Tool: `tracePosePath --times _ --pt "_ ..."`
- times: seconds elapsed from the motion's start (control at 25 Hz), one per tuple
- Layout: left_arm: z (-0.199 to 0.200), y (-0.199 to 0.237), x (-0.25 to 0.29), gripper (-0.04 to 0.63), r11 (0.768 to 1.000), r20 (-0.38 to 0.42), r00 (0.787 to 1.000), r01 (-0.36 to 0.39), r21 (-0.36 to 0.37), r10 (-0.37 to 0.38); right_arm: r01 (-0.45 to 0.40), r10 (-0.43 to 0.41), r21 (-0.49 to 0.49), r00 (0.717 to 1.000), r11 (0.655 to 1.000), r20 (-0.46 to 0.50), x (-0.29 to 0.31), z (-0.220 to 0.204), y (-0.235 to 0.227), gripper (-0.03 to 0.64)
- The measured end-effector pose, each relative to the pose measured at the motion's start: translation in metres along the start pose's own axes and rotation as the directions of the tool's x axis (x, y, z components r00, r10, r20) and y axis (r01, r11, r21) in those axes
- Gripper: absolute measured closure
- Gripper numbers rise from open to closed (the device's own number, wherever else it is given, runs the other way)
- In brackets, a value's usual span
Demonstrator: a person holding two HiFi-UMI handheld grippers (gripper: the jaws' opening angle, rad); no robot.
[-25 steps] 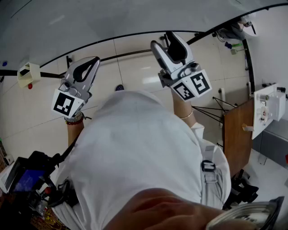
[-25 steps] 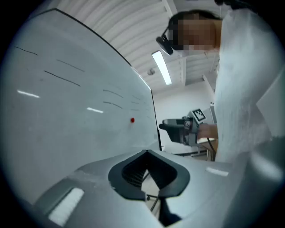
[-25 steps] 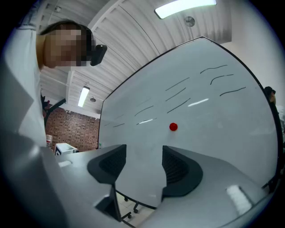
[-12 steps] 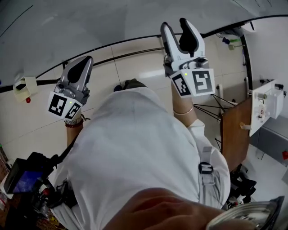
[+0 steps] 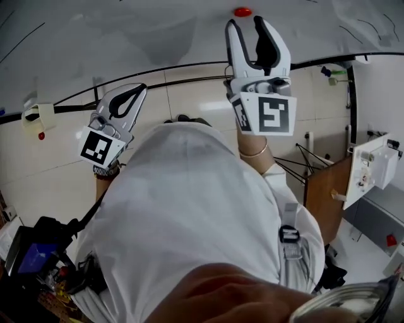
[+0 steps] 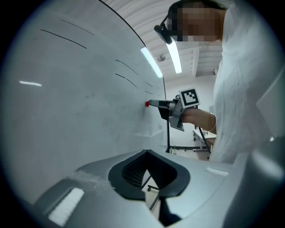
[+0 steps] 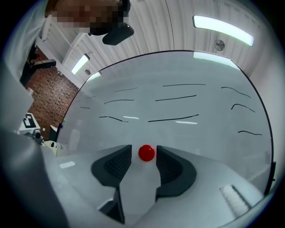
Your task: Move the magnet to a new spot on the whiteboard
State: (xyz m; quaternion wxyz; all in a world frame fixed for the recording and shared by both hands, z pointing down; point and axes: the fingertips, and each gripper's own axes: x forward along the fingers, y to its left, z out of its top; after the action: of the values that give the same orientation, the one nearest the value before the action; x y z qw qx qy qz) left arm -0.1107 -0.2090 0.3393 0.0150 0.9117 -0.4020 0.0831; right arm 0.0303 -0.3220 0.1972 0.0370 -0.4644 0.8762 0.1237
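Note:
A small red round magnet [image 5: 242,11] sticks on the whiteboard [image 5: 126,38], which bears thin black pen lines. My right gripper [image 5: 246,24] reaches up to it, and its jaws have just been closing. In the right gripper view the magnet [image 7: 146,152] sits between the two pads of the right gripper [image 7: 143,152] with a thin gap on each side, so it is open. In the left gripper view the right gripper [image 6: 162,104] points at the magnet [image 6: 147,103]. My left gripper [image 5: 129,94] is lower on the left, shut and holding nothing, close to the whiteboard [image 6: 67,89].
A small pale holder [image 5: 35,113] with a red dot below it hangs at the board's lower left edge. A wooden panel [image 5: 325,189] and a white box [image 5: 372,167] stand at the right. The person's white shirt [image 5: 196,221] fills the lower middle.
The right gripper has risen toward the board and rolled, its jaws have narrowed, and the red magnet has come into view at its tips. The left gripper shifted slightly.

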Motion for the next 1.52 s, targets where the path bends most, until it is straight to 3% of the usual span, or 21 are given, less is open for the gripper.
tracePosePath --times 0.16,0.28,0.48,1.12,1.52 --pt "-0.004 -0.003 0.003 0.589 0.998 -0.001 0.999 0.051 0.025 -0.051 0.010 -0.010 -0.053 1.000 0.999 -0.013 0.011 -0.002 0.004 0.459" --pt "-0.009 -0.004 0.005 0.589 0.997 -0.040 0.999 0.039 0.070 -0.036 0.017 -0.017 -0.053 1.000 0.998 -0.008 0.014 0.001 0.003 0.494" --pt "-0.010 -0.001 0.007 0.589 0.999 -0.037 0.999 0.026 0.020 -0.026 0.018 -0.021 -0.097 0.999 0.995 -0.030 0.015 -0.002 -0.002 0.494" --pt "-0.020 0.005 -0.012 0.589 1.000 -0.023 1.000 -0.007 0.002 0.007 0.031 -0.034 -0.156 0.999 0.987 -0.012 0.006 -0.002 -0.003 0.494" --pt "-0.037 -0.008 -0.037 0.589 0.998 -0.019 0.999 0.042 -0.052 -0.043 0.079 -0.084 -0.124 0.996 0.989 -0.037 -0.072 0.004 -0.004 0.492"
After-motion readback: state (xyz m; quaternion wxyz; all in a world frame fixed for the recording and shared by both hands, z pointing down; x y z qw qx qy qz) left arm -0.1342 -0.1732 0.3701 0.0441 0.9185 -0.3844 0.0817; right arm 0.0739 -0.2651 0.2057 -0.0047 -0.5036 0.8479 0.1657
